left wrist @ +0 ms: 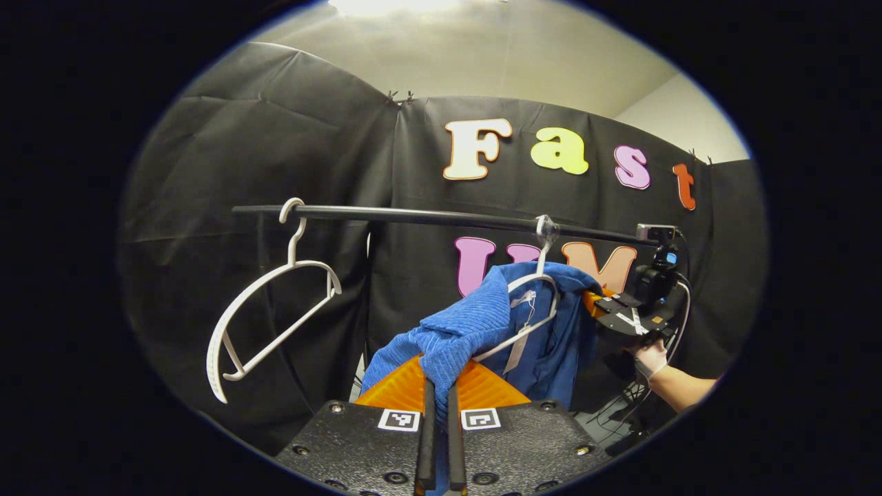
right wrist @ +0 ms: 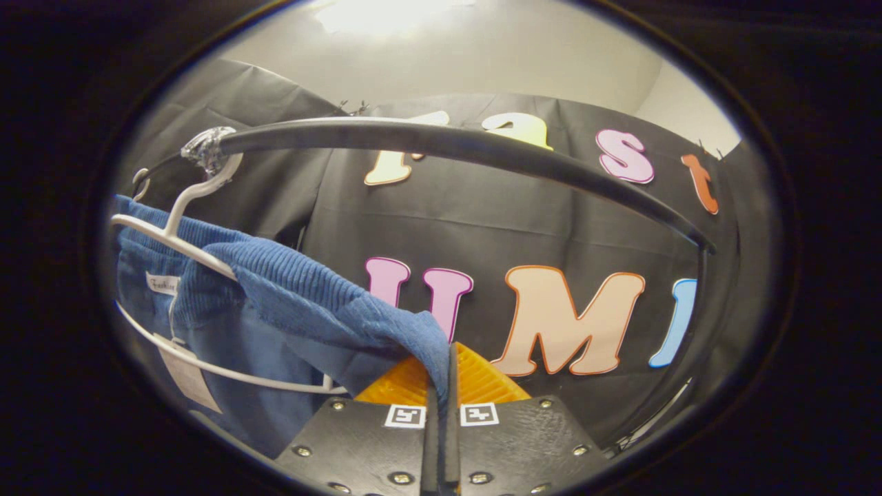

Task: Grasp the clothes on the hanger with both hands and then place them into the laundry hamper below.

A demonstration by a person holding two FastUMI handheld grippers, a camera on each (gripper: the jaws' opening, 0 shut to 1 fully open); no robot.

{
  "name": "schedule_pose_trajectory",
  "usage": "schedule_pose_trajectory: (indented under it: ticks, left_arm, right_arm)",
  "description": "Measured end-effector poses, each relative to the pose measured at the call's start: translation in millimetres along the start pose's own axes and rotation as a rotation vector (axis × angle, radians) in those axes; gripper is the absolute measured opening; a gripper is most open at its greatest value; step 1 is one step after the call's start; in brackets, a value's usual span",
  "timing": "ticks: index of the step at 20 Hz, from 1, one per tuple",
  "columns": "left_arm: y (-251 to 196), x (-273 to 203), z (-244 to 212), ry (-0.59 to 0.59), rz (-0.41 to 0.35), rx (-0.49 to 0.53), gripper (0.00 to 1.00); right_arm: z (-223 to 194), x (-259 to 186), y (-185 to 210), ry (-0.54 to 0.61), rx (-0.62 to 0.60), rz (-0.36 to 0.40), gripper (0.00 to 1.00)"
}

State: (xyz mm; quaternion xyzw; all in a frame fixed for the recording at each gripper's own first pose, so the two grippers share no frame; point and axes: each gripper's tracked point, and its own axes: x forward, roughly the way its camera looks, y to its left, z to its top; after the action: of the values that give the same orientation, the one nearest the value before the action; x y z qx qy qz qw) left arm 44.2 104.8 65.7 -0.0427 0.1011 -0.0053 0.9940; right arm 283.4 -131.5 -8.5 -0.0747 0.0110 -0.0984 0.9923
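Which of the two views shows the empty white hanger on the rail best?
The left gripper view: the empty white hanger hangs whole on the rail, left of the blue garment. In the right gripper view I can make out just a small hook at the rail's far end.

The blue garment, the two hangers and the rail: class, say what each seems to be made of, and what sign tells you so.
Blue garment: soft ribbed knit or corduroy-like fabric, matte; fine parallel ridges show and it drapes in folds.
Empty hanger: probably white plastic, smooth; moulded one-piece shape with notches along the arm.
Garment's hanger: looks the same white plastic.
Rail: likely metal tube, dark, semi-gloss; a thin highlight runs along it.
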Motion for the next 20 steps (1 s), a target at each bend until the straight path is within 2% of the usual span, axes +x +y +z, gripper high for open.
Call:
schedule_pose_trajectory:
  ticks: [5, 10, 16, 20]
  left_arm:
    - [19.6, -3.9, 20.7, -0.035, 0.022, 0.01, 0.1]
    - [35.2, 5.5, 31.7, -0.052, 0.033, -0.01, 0.08]
    - [59.6, 33.5, 22.8, -0.034, 0.055, -0.06, 0.08]
    - [74.0, 49.0, 7.6, -0.003, 0.099, 0.013, 0.08]
  right_arm:
    - [0.9, 14.8, -1.3, -0.005, 0.062, -0.001, 0.04]
    - [0.9, 21.4, 1.8, -0.037, 0.053, -0.013, 0.04]
    - [2.9, 30.5, 2.3, -0.063, 0.028, -0.021, 0.04]
    - [-0.2, 33.3, 1.7, -0.068, 0.009, -0.024, 0.04]
